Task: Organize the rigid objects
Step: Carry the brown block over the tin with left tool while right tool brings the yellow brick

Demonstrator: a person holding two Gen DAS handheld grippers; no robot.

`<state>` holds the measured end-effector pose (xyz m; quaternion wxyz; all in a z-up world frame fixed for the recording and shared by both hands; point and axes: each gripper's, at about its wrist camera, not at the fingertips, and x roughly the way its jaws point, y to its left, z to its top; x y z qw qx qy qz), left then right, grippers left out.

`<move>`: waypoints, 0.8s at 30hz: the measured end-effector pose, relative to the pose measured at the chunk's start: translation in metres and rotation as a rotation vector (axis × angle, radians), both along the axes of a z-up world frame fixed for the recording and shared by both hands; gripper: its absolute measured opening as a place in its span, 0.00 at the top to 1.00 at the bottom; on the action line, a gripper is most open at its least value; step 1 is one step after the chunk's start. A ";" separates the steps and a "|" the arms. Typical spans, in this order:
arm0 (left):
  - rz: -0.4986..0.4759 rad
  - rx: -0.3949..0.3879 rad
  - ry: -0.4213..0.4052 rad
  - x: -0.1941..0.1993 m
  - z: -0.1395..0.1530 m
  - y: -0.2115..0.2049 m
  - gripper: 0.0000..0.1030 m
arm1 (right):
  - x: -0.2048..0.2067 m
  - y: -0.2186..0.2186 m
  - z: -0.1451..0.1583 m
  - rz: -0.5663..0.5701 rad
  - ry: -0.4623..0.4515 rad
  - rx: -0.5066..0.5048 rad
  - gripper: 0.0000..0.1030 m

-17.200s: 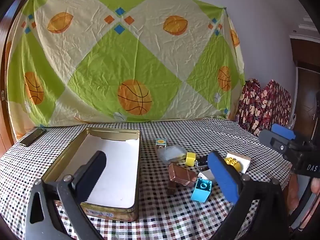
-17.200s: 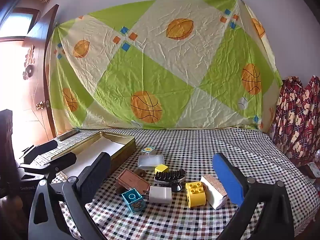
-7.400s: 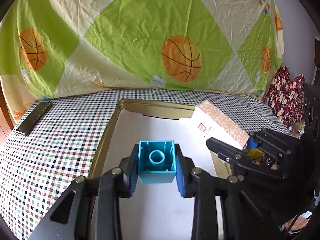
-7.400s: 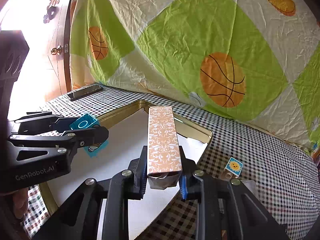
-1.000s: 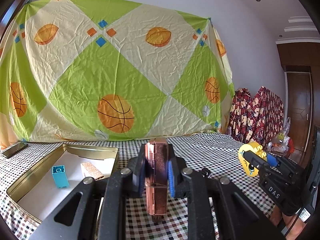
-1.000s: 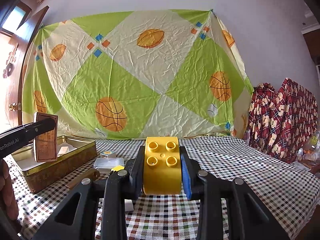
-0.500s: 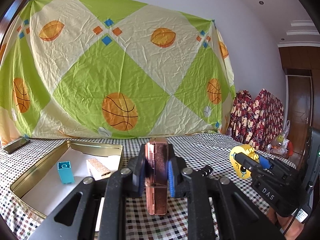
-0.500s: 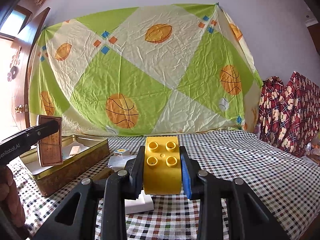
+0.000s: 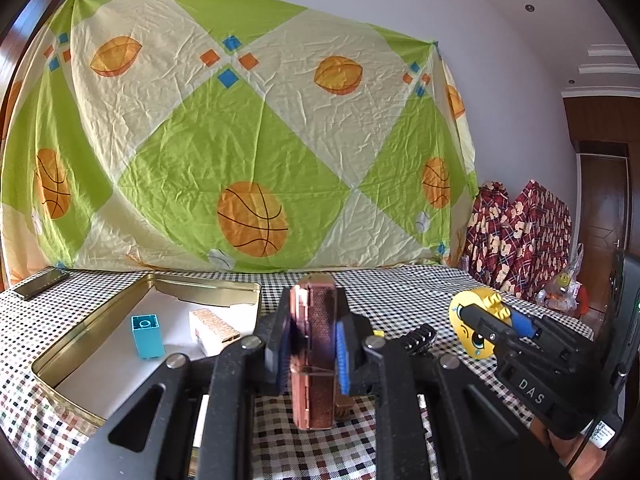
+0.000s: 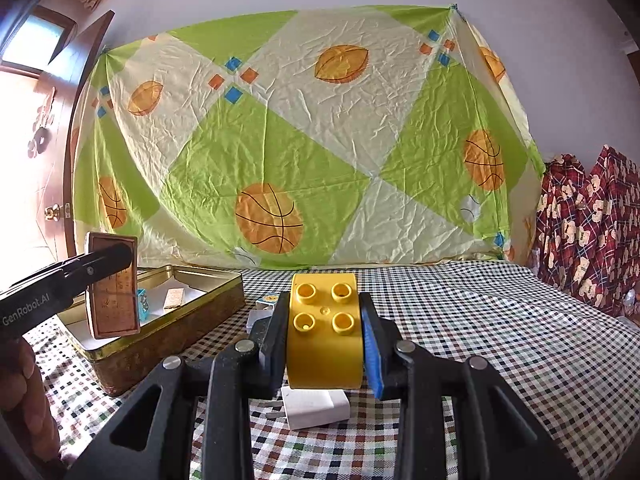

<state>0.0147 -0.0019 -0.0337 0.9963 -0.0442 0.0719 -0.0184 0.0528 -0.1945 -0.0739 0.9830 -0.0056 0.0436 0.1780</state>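
Note:
My left gripper (image 9: pixel 313 354) is shut on a copper-brown flat box (image 9: pixel 314 356), held upright above the checked table, right of the gold tin (image 9: pixel 60 354). In the right wrist view the same box (image 10: pixel 112 286) hangs over the tin's near corner (image 10: pixel 168 332). My right gripper (image 10: pixel 325 340) is shut on a yellow toy brick (image 10: pixel 323 336), studs facing the camera; it also shows in the left wrist view (image 9: pixel 476 326). A blue brick (image 9: pixel 146 336) and an orange patterned box (image 9: pixel 214 330) lie in the tin.
A white block (image 10: pixel 316 404) lies on the cloth under my right gripper. A small cube with a sun face (image 10: pixel 267 301) and a black comb-like piece (image 9: pixel 419 336) lie mid-table. A dark phone (image 9: pixel 40 283) lies at the far left.
Both grippers have moved forward and left toward the tin, each still holding its object. The tin looks larger and nearer in both views.

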 end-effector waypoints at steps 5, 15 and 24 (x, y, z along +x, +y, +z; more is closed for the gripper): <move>0.014 -0.005 -0.006 -0.005 -0.002 0.007 0.84 | -0.003 0.008 0.000 0.016 -0.002 -0.008 0.67; 0.036 -0.021 0.002 -0.009 -0.008 0.023 0.84 | -0.008 0.024 -0.001 0.047 -0.006 -0.028 0.67; 0.061 -0.041 0.012 -0.011 -0.014 0.040 0.84 | -0.012 0.037 -0.002 0.073 -0.009 -0.043 0.67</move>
